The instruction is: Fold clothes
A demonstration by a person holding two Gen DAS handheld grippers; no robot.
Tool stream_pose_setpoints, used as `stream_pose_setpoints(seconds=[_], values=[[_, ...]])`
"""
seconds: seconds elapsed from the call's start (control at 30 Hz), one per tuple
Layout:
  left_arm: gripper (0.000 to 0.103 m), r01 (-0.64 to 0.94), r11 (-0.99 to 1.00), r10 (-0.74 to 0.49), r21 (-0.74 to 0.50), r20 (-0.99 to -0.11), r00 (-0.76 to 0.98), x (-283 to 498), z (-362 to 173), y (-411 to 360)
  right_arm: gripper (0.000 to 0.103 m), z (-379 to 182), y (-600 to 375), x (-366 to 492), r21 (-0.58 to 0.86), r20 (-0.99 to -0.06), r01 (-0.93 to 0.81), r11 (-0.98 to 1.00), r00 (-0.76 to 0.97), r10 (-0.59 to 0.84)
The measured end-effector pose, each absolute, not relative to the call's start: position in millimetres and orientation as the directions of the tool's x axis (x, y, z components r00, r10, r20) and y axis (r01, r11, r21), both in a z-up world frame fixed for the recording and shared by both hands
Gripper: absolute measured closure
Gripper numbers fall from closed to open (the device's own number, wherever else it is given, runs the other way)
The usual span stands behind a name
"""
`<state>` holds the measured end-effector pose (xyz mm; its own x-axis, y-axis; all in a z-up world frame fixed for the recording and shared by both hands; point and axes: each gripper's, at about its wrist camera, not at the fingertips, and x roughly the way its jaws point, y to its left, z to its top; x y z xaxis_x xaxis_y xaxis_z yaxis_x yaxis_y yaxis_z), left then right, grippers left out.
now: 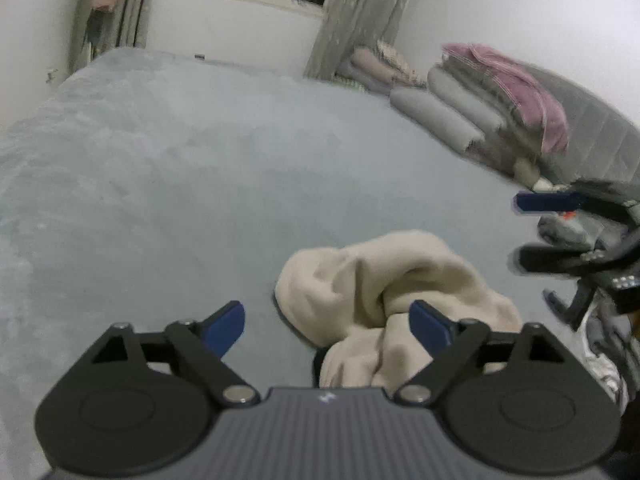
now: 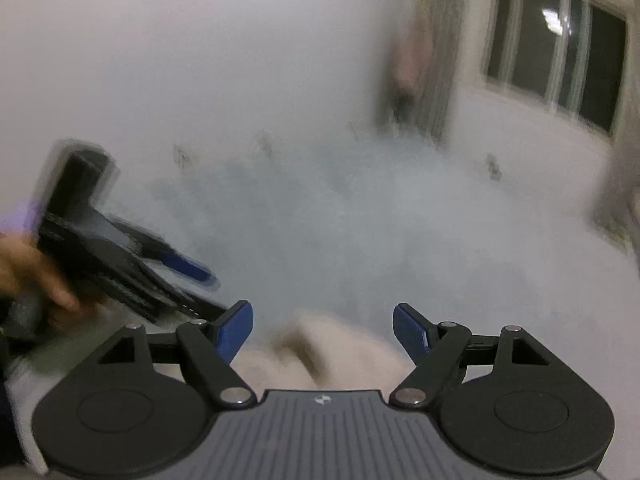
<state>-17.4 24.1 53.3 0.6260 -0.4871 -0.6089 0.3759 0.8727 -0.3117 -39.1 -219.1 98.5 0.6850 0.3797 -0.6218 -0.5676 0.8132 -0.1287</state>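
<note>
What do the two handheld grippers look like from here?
Both match: the left gripper and right gripper have blue finger pads on black linkage arms with silver pivot pins, rounded black side housings and a ribbed grey body bearing a small white logo. A pale lilac sleeve shows behind the left one.

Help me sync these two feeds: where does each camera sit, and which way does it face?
Left wrist: on the left gripper, facing across the grey bed toward the window; right gripper at its right edge.
Right wrist: on the right gripper, blurred, facing the wall; the left gripper and a hand show.
Shared: the beige garment, both grippers open.
</note>
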Motion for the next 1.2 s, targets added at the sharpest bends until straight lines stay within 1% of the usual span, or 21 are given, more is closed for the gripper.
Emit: stream_pose_setpoints(seconds=[0.1,0.13,0.2,0.23,0.27,0.3,0.33,0.37,0.4,0.47,0.57,0.73,0.8,0.87,0.9,0.97,1.03,1.1,1.13,1.17,1.2], values=[[0.011,0.344,0.873,-0.489,-0.347,-0.627,0.606,3.8,37.0,10.4,0.026,57.1,-247.0,1.6,-0.018,-0.697,-0.442,0.897,0.649,0.306],[0.013,0.332,0.872,-0.490,-0.360,-0.632,0.600,11.0,31.5,6.1,0.026,44.6,-259.3,12.2,0.044,-0.715,-0.408,0.912,0.624,0.314],[0.033,0.328,0.867,-0.498,-0.375,-0.641,0.584,23.2,20.7,-3.9,0.026,35.3,-269.3,17.5,0.138,-0.730,-0.381,0.914,0.585,0.354],[0.051,0.348,0.861,-0.508,-0.370,-0.643,0.573,27.0,15.5,-10.4,0.027,31.0,-273.9,19.7,0.183,-0.735,-0.367,0.912,0.565,0.375],[0.066,0.367,0.858,-0.513,-0.360,-0.646,0.565,29.5,12.3,-18.2,0.039,29.5,-272.9,19.0,0.198,-0.737,-0.381,0.903,0.549,0.393],[0.076,0.388,0.856,-0.513,-0.341,-0.651,0.560,29.9,10.5,-26.4,0.066,28.2,-271.2,17.9,0.210,-0.740,-0.398,0.893,0.533,0.411],[0.094,0.406,0.860,-0.502,-0.309,-0.657,0.562,28.4,10.9,-32.9,0.078,30.7,-270.0,19.0,0.214,-0.737,-0.416,0.884,0.525,0.426],[0.097,0.422,0.865,-0.485,-0.271,-0.664,0.570,26.3,12.4,-38.4,0.086,33.7,-268.8,20.4,0.218,-0.733,-0.435,0.874,0.518,0.441],[0.098,0.419,0.870,-0.478,-0.261,-0.654,0.586,24.5,16.9,-38.5,0.098,39.2,-262.7,21.5,0.196,-0.728,-0.460,0.866,0.524,0.443],[0.099,0.393,0.878,-0.474,-0.274,-0.617,0.629,21.3,29.1,-32.1,0.098,57.2,-265.3,6.1,0.148,-0.699,-0.508,0.849,0.554,0.453],[0.099,0.359,0.875,-0.483,-0.325,-0.537,0.692,11.9,61.7,-9.7,0.098,88.0,-255.6,-8.3,0.095,-0.610,-0.533,0.841,0.636,0.472],[0.099,0.383,0.880,-0.464,-0.280,-0.340,0.818,-26.0,143.6,21.0,0.098,139.6,-245.0,-39.4,0.036,-0.435,-0.561,0.827,0.736,0.518],[0.099,0.389,0.877,-0.464,-0.281,-0.293,0.836,-39.3,164.9,30.4,0.098,147.0,-235.0,-49.9,0.030,-0.400,-0.595,0.803,0.729,0.555],[0.099,0.397,0.877,-0.463,-0.269,-0.257,0.849,-50.8,182.5,37.6,0.098,149.1,-227.7,-55.4,0.016,-0.403,-0.618,0.786,0.715,0.571],[0.099,0.401,0.884,-0.457,-0.242,-0.261,0.850,-53.1,186.8,37.6,0.098,150.1,-224.2,-58.0,0.008,-0.406,-0.629,0.777,0.708,0.578],[0.097,0.374,0.907,-0.419,-0.195,-0.315,0.851,-52.8,186.9,35.8,0.097,152.0,-217.1,-63.2,-0.006,-0.412,-0.651,0.759,0.693,0.591],[0.095,0.331,0.918,-0.392,-0.216,-0.387,0.834,-43.8,176.8,40.2,0.097,153.9,-210.0,-68.3,-0.020,-0.418,-0.672,0.740,0.678,0.604],[0.092,0.314,0.916,-0.395,-0.249,-0.427,0.813,-35.2,164.9,48.2,0.088,139.8,-202.2,-55.5,-0.008,-0.465,-0.662,0.750,0.666,0.583],[0.086,0.308,0.914,-0.398,-0.265,-0.441,0.804,-32.3,160.2,52.9,0.084,134.8,-202.4,-50.8,0.000,-0.483,-0.652,0.758,0.664,0.571],[0.076,0.300,0.914,-0.397,-0.273,-0.447,0.802,-30.9,157.2,56.8,0.077,130.0,-203.1,-46.4,0.008,-0.501,-0.642,0.766,0.661,0.559],[0.070,0.292,0.917,-0.390,-0.272,-0.448,0.804,-29.9,154.8,60.1,0.071,126.4,-204.5,-43.2,0.009,-0.509,-0.639,0.769,0.659,0.554]])
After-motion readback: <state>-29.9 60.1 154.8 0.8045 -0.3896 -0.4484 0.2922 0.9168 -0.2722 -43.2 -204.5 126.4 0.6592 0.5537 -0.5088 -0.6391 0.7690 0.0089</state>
